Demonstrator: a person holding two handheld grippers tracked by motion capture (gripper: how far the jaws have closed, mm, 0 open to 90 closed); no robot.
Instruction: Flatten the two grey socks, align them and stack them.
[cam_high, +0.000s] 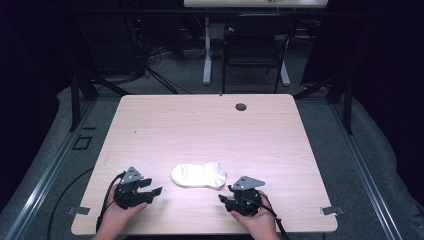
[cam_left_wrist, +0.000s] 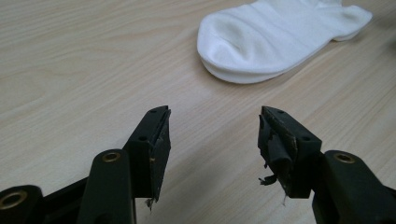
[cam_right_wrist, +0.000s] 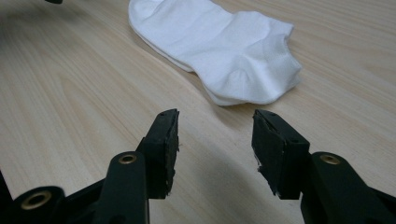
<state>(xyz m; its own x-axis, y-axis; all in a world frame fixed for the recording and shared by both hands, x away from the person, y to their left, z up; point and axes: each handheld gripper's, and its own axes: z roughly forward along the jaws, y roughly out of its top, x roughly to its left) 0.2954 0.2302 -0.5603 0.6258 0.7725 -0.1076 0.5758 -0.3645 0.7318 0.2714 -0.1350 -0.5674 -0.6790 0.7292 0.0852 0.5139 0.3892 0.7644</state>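
Note:
A white ankle sock (cam_high: 199, 175) lies flat near the table's front edge, apparently two layers stacked. Its toe end (cam_left_wrist: 233, 42) faces my left gripper, and its heel and cuff (cam_right_wrist: 252, 70) face my right. My left gripper (cam_high: 156, 191) rests low over the wood to the sock's left, open, nothing between its fingers (cam_left_wrist: 154, 140). To the sock's right my right gripper (cam_high: 224, 199) stands open and empty, a short way from the heel. In their own views the left gripper (cam_left_wrist: 214, 116) and right gripper (cam_right_wrist: 215, 119) both point at the sock without touching it.
The light wooden table (cam_high: 210, 130) has a small round grommet (cam_high: 241, 107) near its far edge. A black chair (cam_high: 255, 45) and a white desk leg (cam_high: 207, 55) stand beyond it. Dark frame posts flank the table.

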